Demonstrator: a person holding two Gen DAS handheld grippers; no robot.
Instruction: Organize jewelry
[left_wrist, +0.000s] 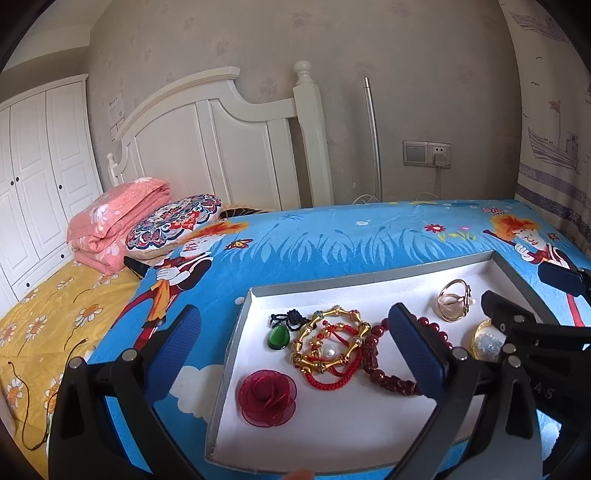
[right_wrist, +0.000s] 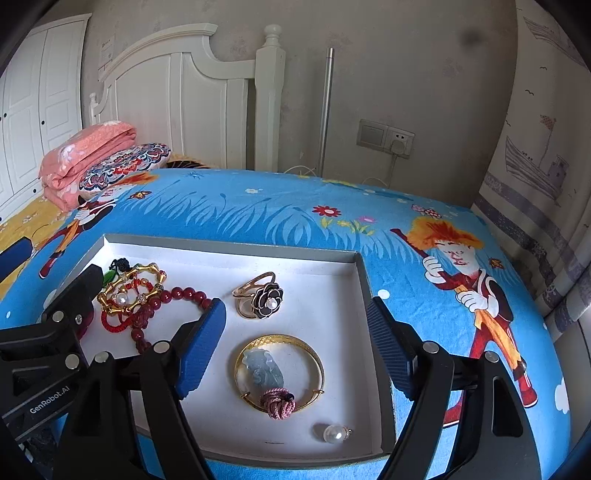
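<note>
A shallow white tray (left_wrist: 332, 435) lies on the blue cartoon sheet and also shows in the right wrist view (right_wrist: 221, 254). In it lie a red fabric rose (left_wrist: 267, 398), a green pendant (left_wrist: 278, 338), a gold bamboo bracelet (left_wrist: 328, 341) tangled with a red cord bracelet (left_wrist: 332, 380), and dark red beads (left_wrist: 384, 369). A gold flower ring (right_wrist: 260, 295), a gold bangle with a pale jade pendant (right_wrist: 279, 369) and a pearl (right_wrist: 333, 432) lie to the right. My left gripper (left_wrist: 295, 347) is open above the pile. My right gripper (right_wrist: 295, 347) is open above the bangle.
A folded pink quilt (left_wrist: 118, 221) and a patterned pillow (left_wrist: 173, 221) lie at the bed's head, by the white headboard (left_wrist: 221, 140). A yellow floral sheet (left_wrist: 40, 332) covers the left side. A wall socket (left_wrist: 426, 154) and a curtain (left_wrist: 554, 147) are beyond.
</note>
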